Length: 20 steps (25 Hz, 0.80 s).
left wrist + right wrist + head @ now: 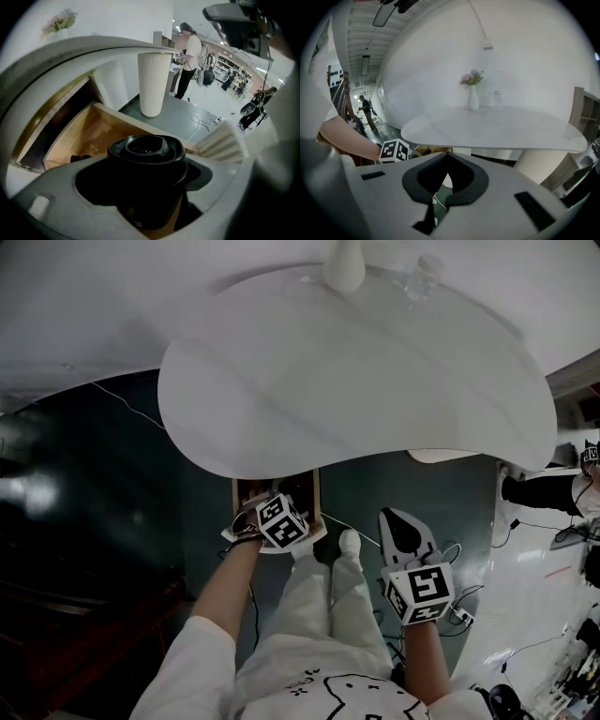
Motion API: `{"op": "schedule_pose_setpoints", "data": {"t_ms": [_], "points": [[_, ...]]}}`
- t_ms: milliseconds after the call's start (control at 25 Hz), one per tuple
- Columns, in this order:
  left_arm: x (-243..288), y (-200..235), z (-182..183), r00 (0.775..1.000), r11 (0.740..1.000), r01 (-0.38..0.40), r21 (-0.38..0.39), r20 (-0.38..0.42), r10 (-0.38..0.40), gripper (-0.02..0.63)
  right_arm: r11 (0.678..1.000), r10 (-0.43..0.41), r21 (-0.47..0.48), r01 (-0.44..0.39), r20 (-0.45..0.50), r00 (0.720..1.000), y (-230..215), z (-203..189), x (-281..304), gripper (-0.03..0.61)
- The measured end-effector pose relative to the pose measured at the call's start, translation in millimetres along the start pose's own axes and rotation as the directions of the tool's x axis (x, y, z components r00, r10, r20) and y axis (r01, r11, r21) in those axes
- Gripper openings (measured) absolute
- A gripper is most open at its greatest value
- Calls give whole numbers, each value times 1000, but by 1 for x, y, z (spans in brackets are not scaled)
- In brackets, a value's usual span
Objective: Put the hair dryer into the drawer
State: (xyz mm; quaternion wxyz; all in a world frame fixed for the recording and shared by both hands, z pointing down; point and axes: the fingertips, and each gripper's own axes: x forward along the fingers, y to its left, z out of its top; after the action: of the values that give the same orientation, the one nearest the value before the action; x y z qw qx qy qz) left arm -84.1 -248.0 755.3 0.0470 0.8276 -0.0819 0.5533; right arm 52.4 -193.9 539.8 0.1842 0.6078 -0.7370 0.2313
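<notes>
Hair dryer (147, 152) clamped in left tongs (149, 185), over open drawer (86, 133).

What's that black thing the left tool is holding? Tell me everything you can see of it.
The hair dryer is matte black and looks like plastic. Its round barrel end, made of nested rings around a dark opening, points away from the camera. The left gripper has its pale grey jaws closed on the barrel's sides, holding it at the open wooden drawer beneath the white table. No handle or cord shows, and whether it touches the drawer can't be told.
</notes>
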Motion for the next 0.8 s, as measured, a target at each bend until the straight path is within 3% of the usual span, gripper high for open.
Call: {"op": "schedule_pose_setpoints", "data": {"t_ms": [200, 400, 800], "points": [[17, 5, -12, 998, 999, 10, 32, -54, -8, 362, 999, -8, 31, 8, -15, 1000, 0, -12, -2, 2], [23, 7, -11, 998, 998, 17, 57, -55, -14, 362, 998, -2, 62, 4, -25, 1000, 3, -24, 1, 2], [43, 6, -26, 997, 978, -3, 207, -78, 20, 362, 991, 8, 137, -5, -19, 1000, 1, -33, 20, 2]]}}
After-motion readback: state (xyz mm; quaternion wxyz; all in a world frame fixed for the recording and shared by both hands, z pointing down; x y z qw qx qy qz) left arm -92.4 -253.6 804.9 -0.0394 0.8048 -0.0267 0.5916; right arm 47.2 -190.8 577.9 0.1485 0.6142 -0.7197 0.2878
